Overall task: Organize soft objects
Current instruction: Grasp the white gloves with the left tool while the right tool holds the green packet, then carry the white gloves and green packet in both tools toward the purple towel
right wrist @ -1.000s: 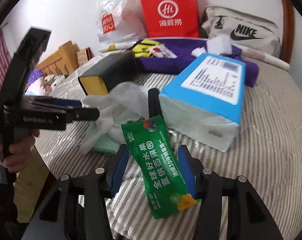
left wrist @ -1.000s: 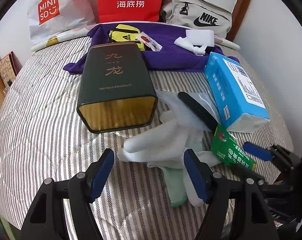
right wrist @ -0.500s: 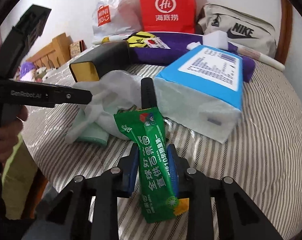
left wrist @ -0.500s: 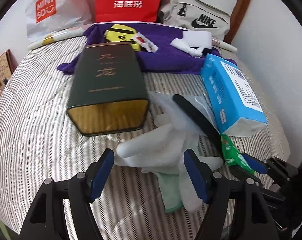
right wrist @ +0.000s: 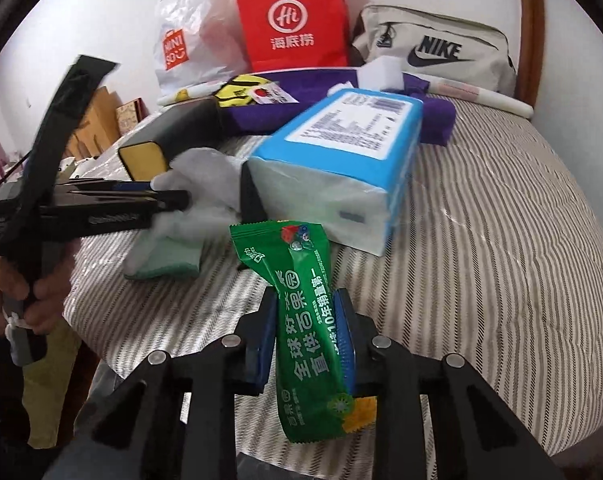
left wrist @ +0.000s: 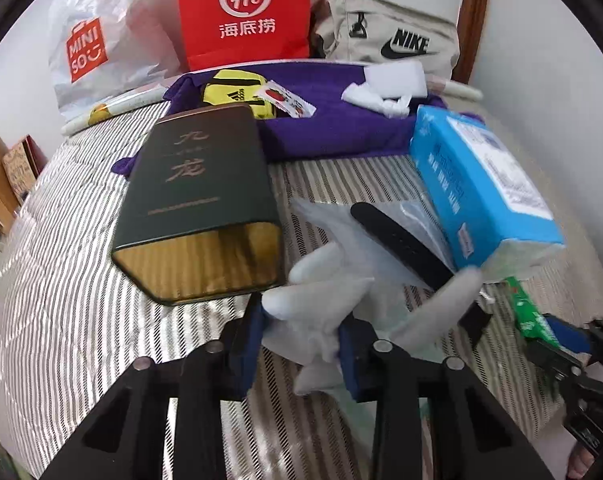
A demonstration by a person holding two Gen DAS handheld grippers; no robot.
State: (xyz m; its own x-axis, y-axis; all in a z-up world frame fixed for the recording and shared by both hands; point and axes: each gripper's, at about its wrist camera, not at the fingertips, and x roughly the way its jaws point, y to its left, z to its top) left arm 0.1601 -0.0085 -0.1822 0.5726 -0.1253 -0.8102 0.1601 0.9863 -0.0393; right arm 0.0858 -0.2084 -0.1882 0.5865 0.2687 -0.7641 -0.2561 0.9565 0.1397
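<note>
A white glove [left wrist: 325, 300] lies bunched on the striped bed, its fingers sticking up. My left gripper [left wrist: 301, 328] is closing, and its blue pads press the glove between them. The right wrist view shows the same left gripper [right wrist: 169, 200] from the side, nipping the glove [right wrist: 205, 172] above a pale green cloth [right wrist: 165, 260]. My right gripper [right wrist: 305, 312] is shut on a green snack packet [right wrist: 301, 264], held upright near the bed's front edge. In the left wrist view the packet [left wrist: 529, 316] and right gripper [left wrist: 561, 336] sit at far right.
A dark tin box [left wrist: 197, 208] lies left of the glove and a blue tissue pack [left wrist: 477, 184] right of it, with a black strap [left wrist: 397, 240] between. Behind are a purple towel [left wrist: 333, 128], a red bag [left wrist: 241, 12] and a Nike pouch [left wrist: 393, 40].
My left gripper's jaws came together on the white glove, whose fingers now stick up. My right gripper closed on the green packet and drew it slightly away from the pile.
</note>
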